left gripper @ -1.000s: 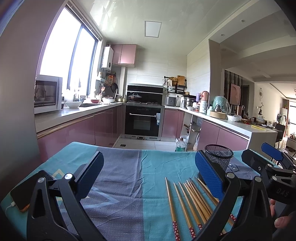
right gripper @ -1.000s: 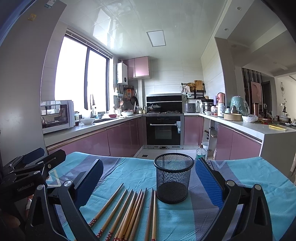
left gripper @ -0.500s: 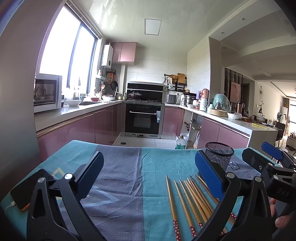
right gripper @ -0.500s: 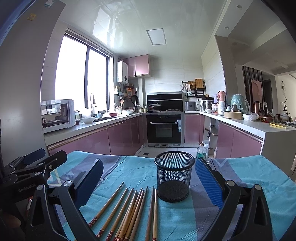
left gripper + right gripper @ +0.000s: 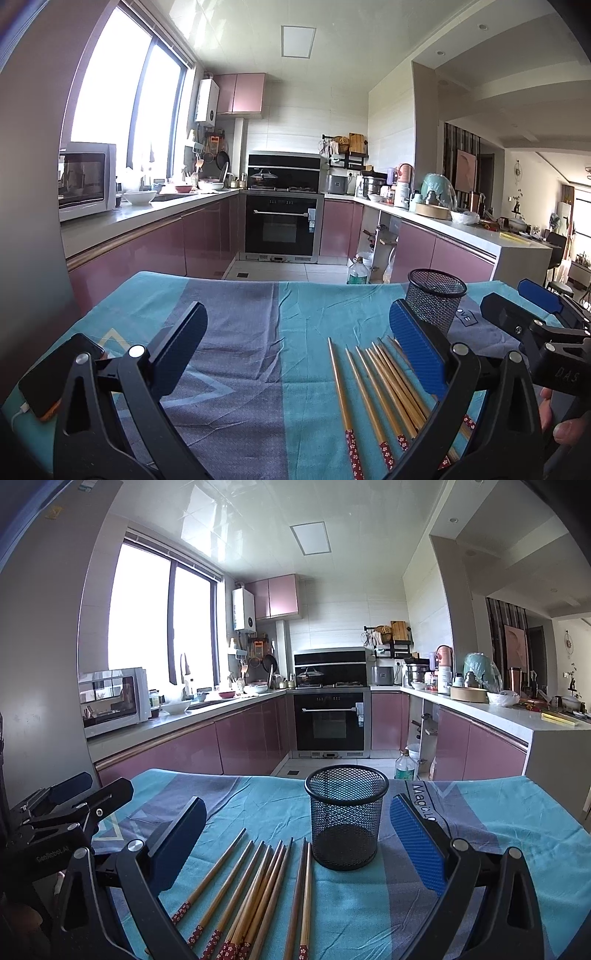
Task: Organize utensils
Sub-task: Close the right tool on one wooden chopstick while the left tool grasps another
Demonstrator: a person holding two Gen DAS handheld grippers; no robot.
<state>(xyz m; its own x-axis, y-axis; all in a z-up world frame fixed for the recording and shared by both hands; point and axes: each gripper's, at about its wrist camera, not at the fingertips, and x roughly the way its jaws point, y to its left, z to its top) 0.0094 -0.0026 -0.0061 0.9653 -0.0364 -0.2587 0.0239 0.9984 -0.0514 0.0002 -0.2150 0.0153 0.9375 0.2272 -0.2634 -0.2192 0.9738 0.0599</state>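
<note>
Several wooden chopsticks (image 5: 258, 882) with red flowered ends lie side by side on the teal and grey tablecloth (image 5: 498, 834). Just behind them stands an empty black mesh cup (image 5: 345, 818). My right gripper (image 5: 295, 830) hovers open over the chopsticks and the cup, holding nothing. In the left wrist view the chopsticks (image 5: 373, 391) lie at lower right, partly under the right finger, and the mesh cup (image 5: 436, 299) stands behind it. My left gripper (image 5: 297, 339) is open and empty over bare cloth (image 5: 240, 343), left of the chopsticks.
A phone (image 5: 51, 380) on a white cable lies at the table's near left corner. Beyond the table's far edge are the kitchen floor, a plastic bottle (image 5: 404, 766), pink cabinets and an oven (image 5: 328, 727). A hand (image 5: 565, 424) shows at lower right.
Both views have tilted down slightly; the cup and chopsticks sit a little higher in frame. Nothing was grasped and both grippers stayed open.
</note>
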